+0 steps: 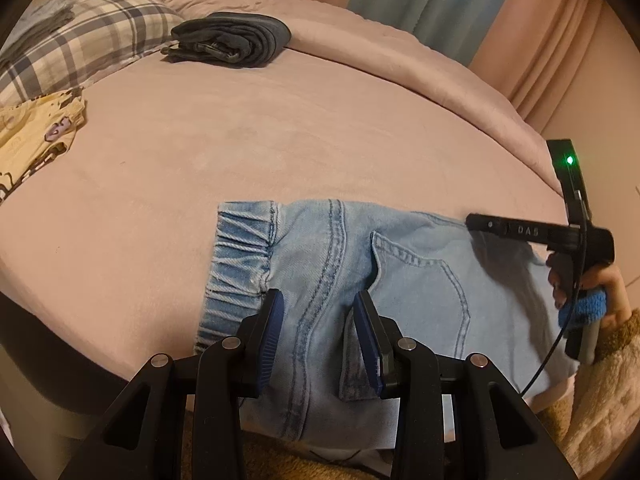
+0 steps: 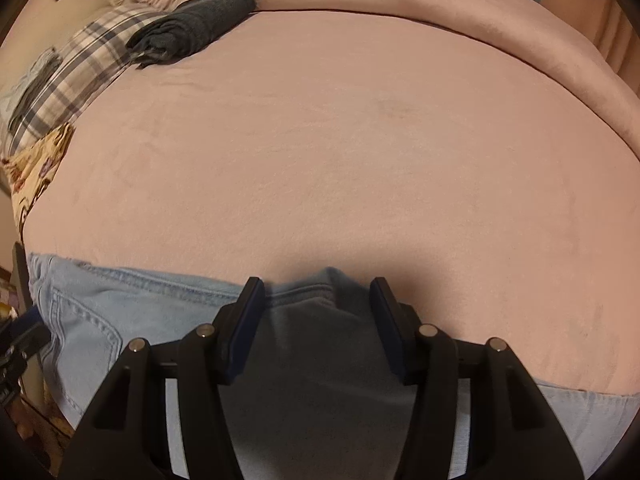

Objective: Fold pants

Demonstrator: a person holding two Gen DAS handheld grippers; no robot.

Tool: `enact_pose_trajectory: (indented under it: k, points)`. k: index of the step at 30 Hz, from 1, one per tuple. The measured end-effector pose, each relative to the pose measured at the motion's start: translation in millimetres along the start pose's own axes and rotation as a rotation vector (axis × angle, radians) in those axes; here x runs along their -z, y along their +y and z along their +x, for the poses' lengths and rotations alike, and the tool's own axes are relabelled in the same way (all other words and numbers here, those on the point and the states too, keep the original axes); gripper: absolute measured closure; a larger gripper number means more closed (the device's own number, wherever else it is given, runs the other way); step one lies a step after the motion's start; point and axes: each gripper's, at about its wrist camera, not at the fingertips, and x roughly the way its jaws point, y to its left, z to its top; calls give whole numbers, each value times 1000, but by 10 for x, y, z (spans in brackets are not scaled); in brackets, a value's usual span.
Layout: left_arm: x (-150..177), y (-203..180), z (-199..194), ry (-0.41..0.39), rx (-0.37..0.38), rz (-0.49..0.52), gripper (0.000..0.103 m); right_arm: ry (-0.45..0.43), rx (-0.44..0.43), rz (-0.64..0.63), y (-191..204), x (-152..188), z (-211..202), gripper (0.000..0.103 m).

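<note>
We find the light-blue denim pants with an elastic gathered waistband [image 1: 360, 280] lying flat along the lower edge of the pink bed [image 1: 280, 140], in the lower centre of the left wrist view and along the bottom of the right wrist view. They appear already doubled leg over leg, with one back pocket facing up, so we judge the lengthwise fold complete. The crosswise folds remain: the garment runs past the right edge of the frame, and the leg end is not visible. The left claw [image 1: 320, 336] stands wide over the seat seam beside the waistband, holding nothing. The right claw [image 2: 318, 320] is also wide, over a raised ridge of denim at the far edge, gripping nothing. A folded dark grey garment [image 1: 232, 40] lies at the upper left of the frame, next to a plaid pillow [image 1: 80, 40], well apart from the pants.
</note>
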Motion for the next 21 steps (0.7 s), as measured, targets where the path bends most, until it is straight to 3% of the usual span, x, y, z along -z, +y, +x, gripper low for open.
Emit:
enact_pose_trajectory:
  k: [5,7,8,10,11,17,21]
  points:
    - [14,38,-2,0,12,-23,65,25,-60,-46,19,67,-30,46]
    - [15,70,5,0,20,-42,65,17,-47,-95,73,128,-43,52]
    - [23,83,7,1,16,-49,65,13,-55,-99,82,142,-46,64]
    - [39,87,1,3,9,-51,65,2,-63,-87,91,164,-73,76]
    - [53,76,-8,4,0,-44,65,-11,-50,-86,81,187,-106,90]
    - [144,60,-48,26,-36,-30,65,-127,-22,-19,103,171,-402,94]
    - [179,50,-34,27,-46,-19,65,-118,64,-44,200,159,-237,94]
